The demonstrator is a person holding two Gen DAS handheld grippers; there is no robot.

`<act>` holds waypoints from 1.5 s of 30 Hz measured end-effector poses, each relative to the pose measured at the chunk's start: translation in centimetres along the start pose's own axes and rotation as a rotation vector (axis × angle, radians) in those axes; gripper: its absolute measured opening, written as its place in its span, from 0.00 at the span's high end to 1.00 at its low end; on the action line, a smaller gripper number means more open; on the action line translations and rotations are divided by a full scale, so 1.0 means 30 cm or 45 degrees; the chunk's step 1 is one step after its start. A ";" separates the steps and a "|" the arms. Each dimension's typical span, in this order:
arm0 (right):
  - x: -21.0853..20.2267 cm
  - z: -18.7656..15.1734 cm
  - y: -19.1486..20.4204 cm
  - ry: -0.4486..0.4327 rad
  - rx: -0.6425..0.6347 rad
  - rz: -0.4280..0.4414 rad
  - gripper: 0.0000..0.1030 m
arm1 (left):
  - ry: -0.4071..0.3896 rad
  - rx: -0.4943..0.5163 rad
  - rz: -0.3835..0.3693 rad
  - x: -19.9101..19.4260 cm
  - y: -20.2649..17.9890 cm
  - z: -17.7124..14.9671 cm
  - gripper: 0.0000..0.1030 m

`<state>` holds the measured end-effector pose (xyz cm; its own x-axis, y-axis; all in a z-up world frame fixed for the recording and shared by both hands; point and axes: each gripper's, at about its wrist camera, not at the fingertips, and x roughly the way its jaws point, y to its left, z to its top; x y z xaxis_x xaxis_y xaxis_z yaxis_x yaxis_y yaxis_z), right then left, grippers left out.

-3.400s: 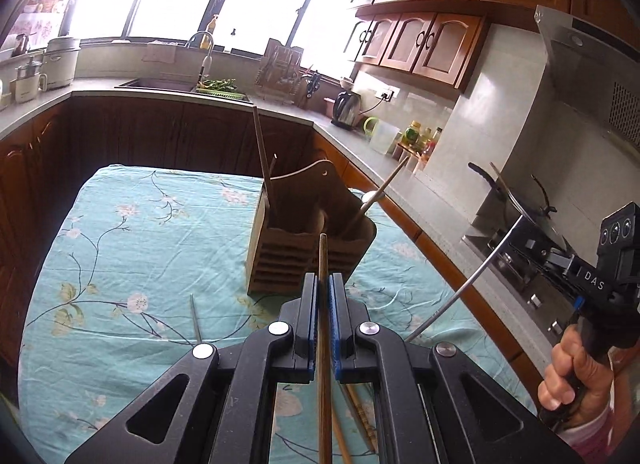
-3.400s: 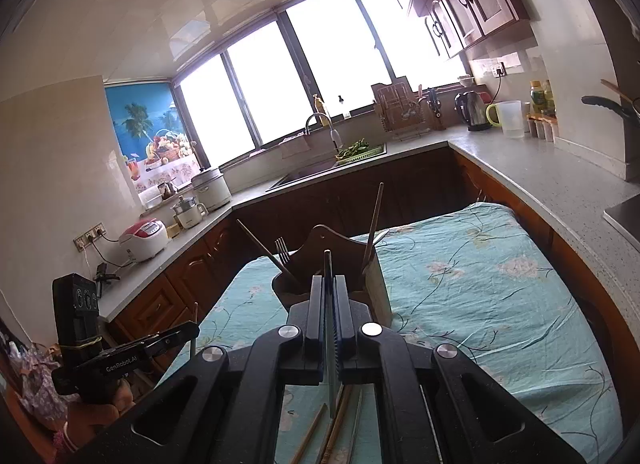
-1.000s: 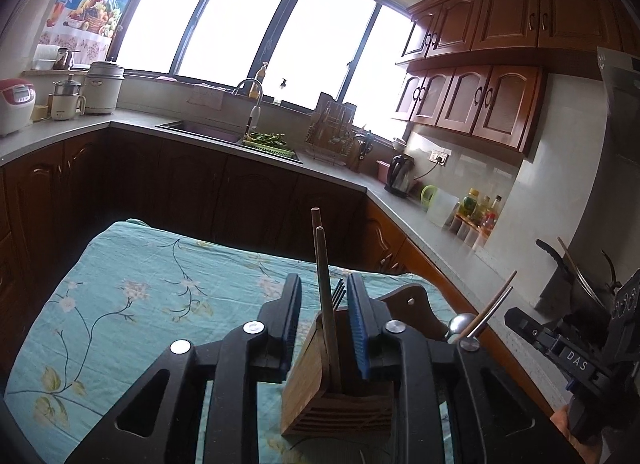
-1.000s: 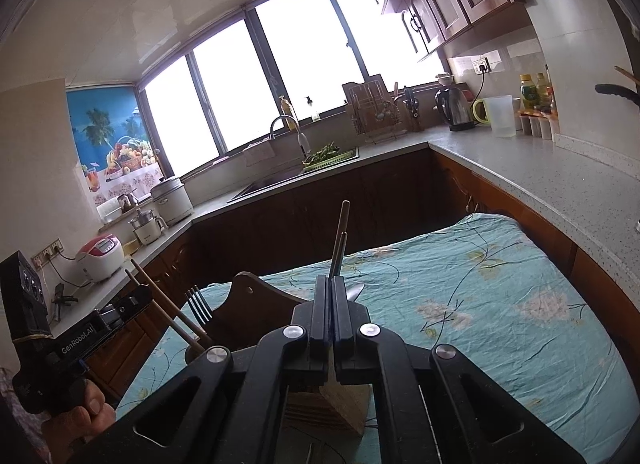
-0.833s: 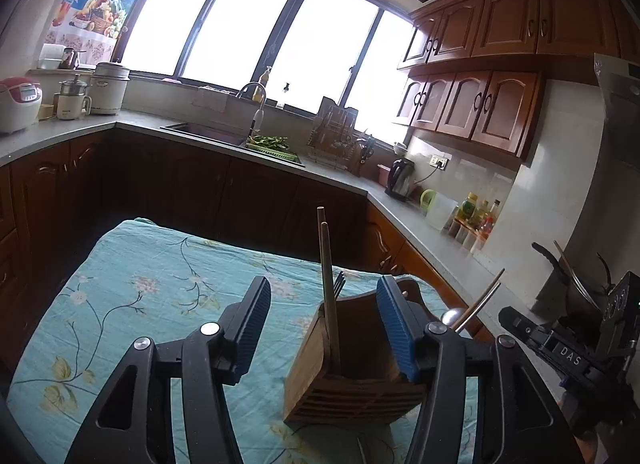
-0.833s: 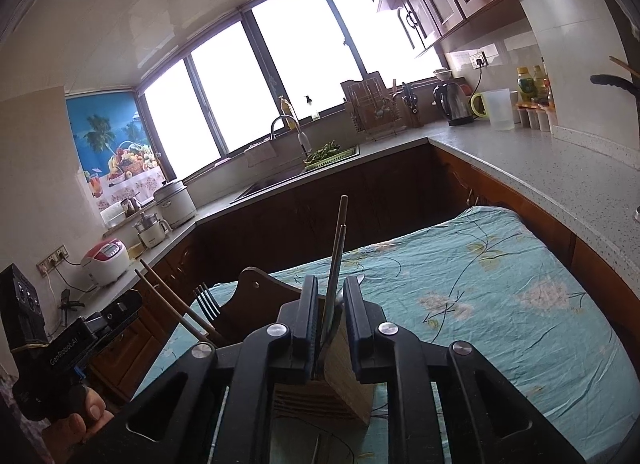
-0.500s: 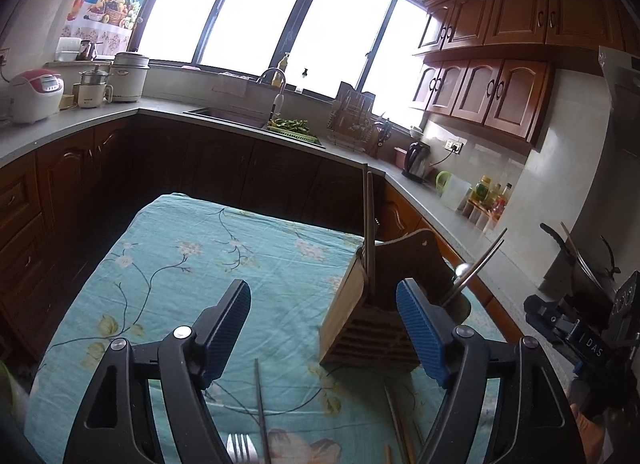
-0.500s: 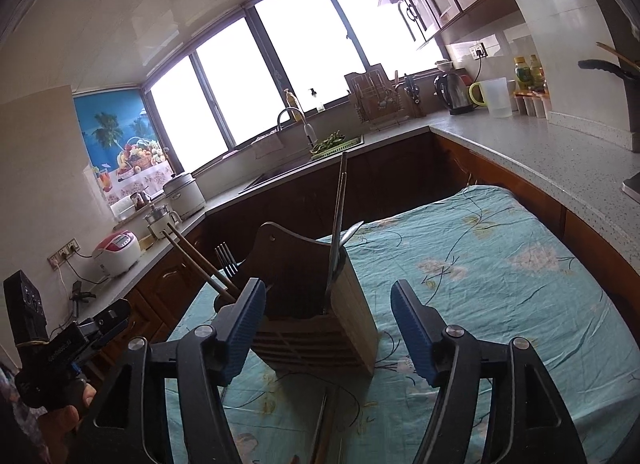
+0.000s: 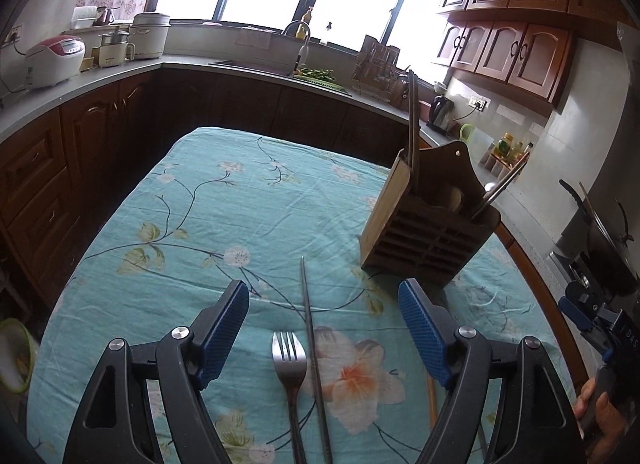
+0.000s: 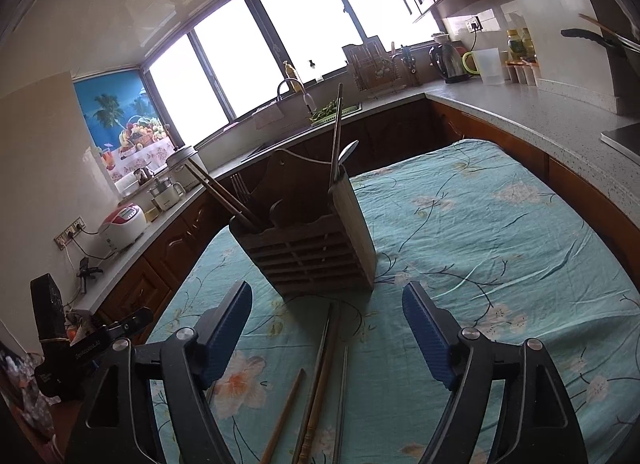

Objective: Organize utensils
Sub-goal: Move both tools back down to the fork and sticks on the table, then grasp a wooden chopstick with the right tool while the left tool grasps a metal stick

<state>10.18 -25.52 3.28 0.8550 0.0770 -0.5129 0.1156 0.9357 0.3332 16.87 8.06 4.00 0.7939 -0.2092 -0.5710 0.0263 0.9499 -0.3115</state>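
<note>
Left wrist view: the left gripper [image 9: 323, 328] hangs wide and empty over a floral-clothed table [image 9: 208, 208], a fork [image 9: 289, 360] and a metal chopstick [image 9: 310, 328] lying between its fingers, the wooden utensil holder [image 9: 428, 236] beyond at right.

Right wrist view: the right gripper [image 10: 327, 330], jaws opening and empty, faces the holder, loose chopsticks [image 10: 320, 376] on the cloth below.
</note>
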 end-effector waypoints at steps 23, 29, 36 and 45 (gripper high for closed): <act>0.177 -0.065 0.052 0.183 -0.101 -0.061 0.42 | 0.171 0.041 0.049 0.122 0.012 0.028 0.27; 0.274 -0.072 0.056 0.280 -0.106 -0.079 0.62 | 0.236 0.078 0.090 0.231 0.012 0.049 0.36; 0.398 -0.086 0.048 0.375 -0.110 -0.099 0.73 | 0.334 0.127 0.123 0.381 0.006 0.087 0.53; 0.522 -0.099 0.034 0.465 -0.136 -0.165 0.87 | 0.430 0.146 0.132 0.539 0.009 0.097 0.64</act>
<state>22.19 -22.32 -6.75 0.5984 0.0552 -0.7993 0.1408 0.9749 0.1728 31.47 5.60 -3.10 0.5509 -0.1570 -0.8197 0.0395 0.9859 -0.1623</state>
